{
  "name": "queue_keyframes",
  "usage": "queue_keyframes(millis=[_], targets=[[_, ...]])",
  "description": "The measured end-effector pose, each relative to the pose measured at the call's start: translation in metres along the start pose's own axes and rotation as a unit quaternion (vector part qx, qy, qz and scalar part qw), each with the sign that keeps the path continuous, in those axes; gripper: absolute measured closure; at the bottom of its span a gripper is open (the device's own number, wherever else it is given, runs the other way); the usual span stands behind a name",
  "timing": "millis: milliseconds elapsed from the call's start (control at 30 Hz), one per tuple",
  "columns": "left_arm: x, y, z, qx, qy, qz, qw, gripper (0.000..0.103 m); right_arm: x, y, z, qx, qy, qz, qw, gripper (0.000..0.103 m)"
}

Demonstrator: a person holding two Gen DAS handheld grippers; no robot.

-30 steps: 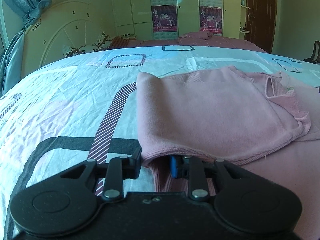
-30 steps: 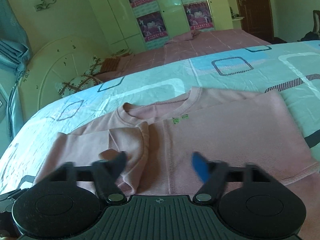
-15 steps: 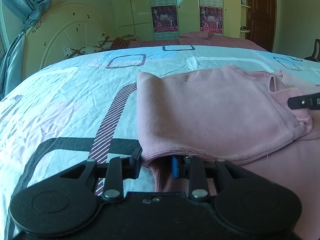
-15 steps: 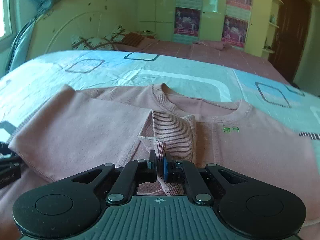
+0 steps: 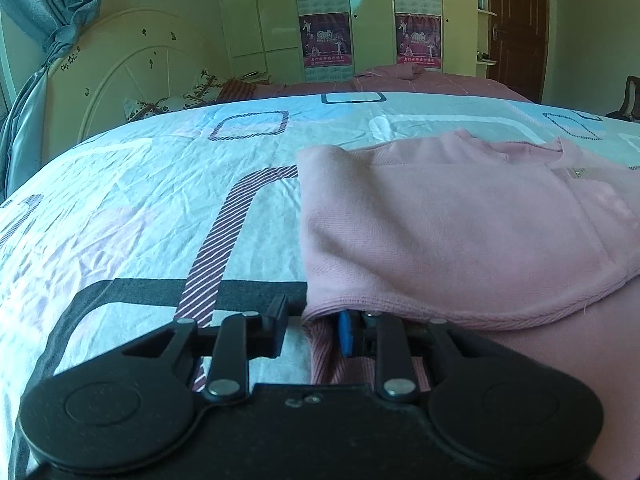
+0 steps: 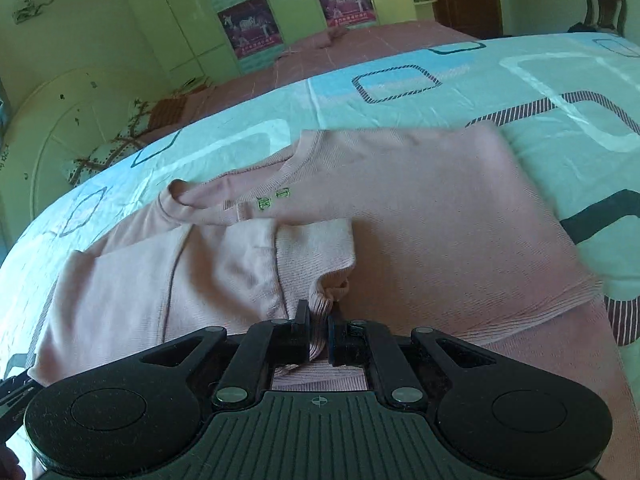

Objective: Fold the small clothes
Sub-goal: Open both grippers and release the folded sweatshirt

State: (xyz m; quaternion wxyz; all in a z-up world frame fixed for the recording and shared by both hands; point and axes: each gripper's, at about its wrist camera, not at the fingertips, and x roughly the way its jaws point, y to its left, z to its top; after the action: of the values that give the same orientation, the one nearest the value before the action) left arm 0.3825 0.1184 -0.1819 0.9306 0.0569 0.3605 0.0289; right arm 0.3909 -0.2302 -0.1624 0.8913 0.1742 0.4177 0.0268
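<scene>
A small pink sweatshirt [image 6: 420, 220] lies flat on the bed, collar [image 6: 240, 196] toward the far side, with both sleeves folded in over the body. My right gripper [image 6: 319, 332] is shut on the ribbed cuff [image 6: 320, 304] of the left sleeve, low over the middle of the shirt. In the left wrist view the sweatshirt [image 5: 460, 232] fills the right half. My left gripper [image 5: 310, 330] stands partly open at the shirt's near left hem corner, with the ribbed hem [image 5: 324, 356] lying between its jaws; it is not clamped.
The bed is covered by a light blue sheet [image 5: 140, 208] with square patterns. A white headboard [image 5: 120, 80] and pillows stand at the far left. A second bed with a pink cover [image 6: 380, 44], green wardrobes and a dark door lie beyond.
My right gripper closed on the sleeve cuff and has carried it to the right across the shirt's middle. My left gripper has stayed at the hem corner.
</scene>
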Motion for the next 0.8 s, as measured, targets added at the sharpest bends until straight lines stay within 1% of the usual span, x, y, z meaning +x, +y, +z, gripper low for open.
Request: queue_keyframes(millis=[100, 133, 167, 200, 233, 267, 333, 367, 500, 600, 733, 767, 800], targets=[[-0.004, 0.002, 0.000, -0.004, 0.000, -0.004, 1.0000, 0.085, -0.008, -0.003, 0.002, 0.003, -0.004, 0.006, 1.000, 0.097], [-0.005, 0.003, 0.000, -0.005, 0.002, -0.005, 1.0000, 0.085, -0.011, -0.005, 0.003, 0.006, -0.005, 0.009, 1.000, 0.090], [-0.007, 0.006, -0.001, -0.010, 0.004, -0.007, 0.9999, 0.085, -0.014, -0.007, 0.003, 0.008, -0.010, 0.005, 1.000, 0.071], [-0.008, 0.008, -0.001, -0.017, 0.007, -0.010, 0.9998, 0.085, -0.017, -0.008, 0.004, 0.009, -0.018, 0.003, 1.000, 0.060], [-0.009, 0.012, -0.001, -0.027, 0.013, -0.017, 0.9994, 0.082, -0.021, -0.010, 0.004, 0.010, -0.026, 0.002, 1.000, 0.043], [-0.011, 0.016, -0.001, -0.037, 0.017, -0.021, 0.9989, 0.080, -0.024, -0.010, 0.005, 0.008, -0.034, 0.001, 0.999, 0.043], [-0.017, 0.026, 0.001, -0.062, 0.024, -0.030, 0.9973, 0.073, -0.023, -0.010, 0.009, 0.001, -0.035, 0.000, 0.999, 0.043], [-0.021, 0.030, 0.003, -0.076, 0.026, -0.035, 0.9962, 0.072, -0.021, -0.011, 0.011, 0.003, -0.033, 0.001, 0.999, 0.043], [-0.028, 0.039, 0.014, -0.099, 0.016, -0.036, 0.9943, 0.064, -0.003, -0.015, 0.019, 0.013, -0.023, 0.001, 1.000, 0.043], [-0.020, 0.037, 0.027, -0.105, 0.014, -0.036, 0.9938, 0.063, 0.015, -0.016, 0.027, 0.021, -0.013, 0.005, 1.000, 0.043], [-0.016, 0.035, 0.046, -0.122, -0.007, -0.035, 0.9918, 0.063, 0.033, -0.012, 0.032, 0.013, -0.011, -0.001, 1.000, 0.043], [-0.015, 0.034, 0.049, -0.126, -0.013, -0.033, 0.9914, 0.060, 0.036, -0.010, 0.032, 0.011, -0.009, -0.001, 1.000, 0.057], [-0.012, 0.034, 0.052, -0.127, -0.015, -0.031, 0.9912, 0.055, 0.038, -0.009, 0.032, 0.009, -0.005, 0.004, 1.000, 0.076]])
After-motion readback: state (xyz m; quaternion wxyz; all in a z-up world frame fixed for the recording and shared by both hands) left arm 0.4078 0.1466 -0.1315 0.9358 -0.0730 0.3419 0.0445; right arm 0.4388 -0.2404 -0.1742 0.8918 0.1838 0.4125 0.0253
